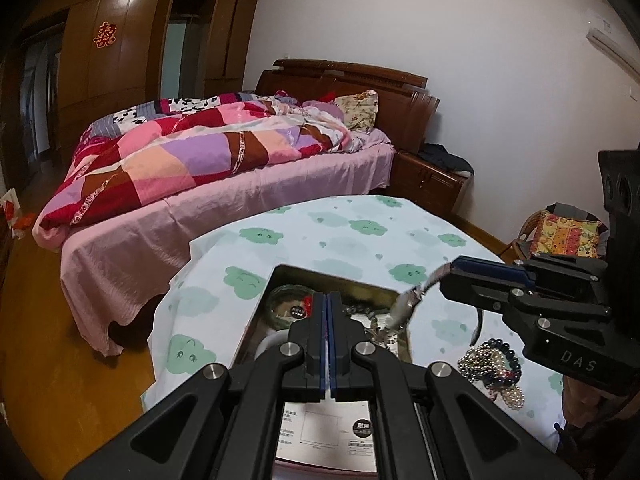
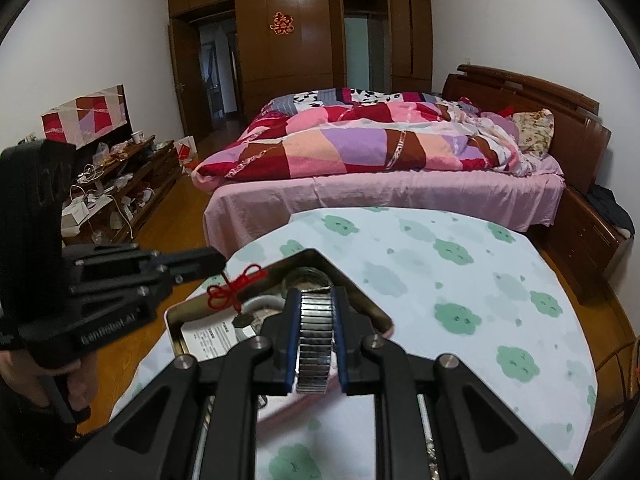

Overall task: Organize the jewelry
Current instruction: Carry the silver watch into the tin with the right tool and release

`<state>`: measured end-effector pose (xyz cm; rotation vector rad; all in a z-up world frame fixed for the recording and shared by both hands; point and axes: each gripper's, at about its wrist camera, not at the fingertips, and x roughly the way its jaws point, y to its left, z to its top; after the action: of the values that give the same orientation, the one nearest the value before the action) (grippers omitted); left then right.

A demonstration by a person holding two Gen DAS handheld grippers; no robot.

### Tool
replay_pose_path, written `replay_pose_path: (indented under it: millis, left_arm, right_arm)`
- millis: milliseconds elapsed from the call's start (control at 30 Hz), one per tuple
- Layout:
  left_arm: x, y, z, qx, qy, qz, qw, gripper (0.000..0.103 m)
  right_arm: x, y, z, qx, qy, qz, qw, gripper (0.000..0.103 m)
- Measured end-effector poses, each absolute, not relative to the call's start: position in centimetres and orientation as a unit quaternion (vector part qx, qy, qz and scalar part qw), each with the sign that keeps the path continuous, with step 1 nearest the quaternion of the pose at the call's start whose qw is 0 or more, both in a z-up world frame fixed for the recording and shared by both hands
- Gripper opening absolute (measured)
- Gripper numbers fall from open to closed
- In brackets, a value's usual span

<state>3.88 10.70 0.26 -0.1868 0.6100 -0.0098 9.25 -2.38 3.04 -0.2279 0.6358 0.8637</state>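
Home bedroom: bed (image 2: 384, 168), wardrobe (image 2: 304, 32).

The right hand-held gripper (image 1: 450, 278) carries the raised letters "DAS" on the near side of its black body, seen from the left wrist view. The left hand-held gripper (image 2: 218, 262) bears a raised word on its lower bar that begins "Gen" and ends "AI"; the middle letters are too blurred to read. On the far wardrobe door (image 2: 282, 24) hangs a red double-happiness sign, "囍" (image 2: 281, 24). Inside the metal tin (image 1: 280, 272) on the table lies a printed card (image 1: 324, 428) with a black round-cornered label (image 1: 362, 427) showing 2 white Chinese characters, too small to read, and lines of fine print that cannot be made out.
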Motion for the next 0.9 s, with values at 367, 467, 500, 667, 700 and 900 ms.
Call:
replay_pose_path:
  millis: [367,467,500,667,700,900]
  left_arm:
    - [4.9,11.4,-1.9,-0.095,0.326,0.006,0.941,0.000]
    - [5.1,11.5,-2.3,-0.094,0.330,0.009,0.939,0.000]
    - [5.2,11.5,-2.5,-0.093,0.331,0.010,0.939,0.000]
    - [5.5,11.7,-3.1,-0.094,0.339,0.013,0.936,0.000]
    - [5.5,11.7,-3.2,-0.092,0.340,0.015,0.936,0.000]
    - [5.8,11.6,-3.9,-0.086,0.351,0.015,0.932,0.000]
  right_arm:
    - [9.3,0.0,2.1,-0.112,0.306,0.414,0.850,0.018]
    - [9.4,0.3,1.7,-0.114,0.306,0.412,0.851,0.018]
    - [9.4,0.4,1.4,-0.115,0.309,0.412,0.850,0.018]
    - [9.5,0.7,0.6,-0.116,0.318,0.412,0.846,0.018]
    - [9.4,0.7,0.5,-0.116,0.319,0.412,0.846,0.018]
    - [9.5,0.7,0.0,-0.115,0.328,0.412,0.843,0.018]
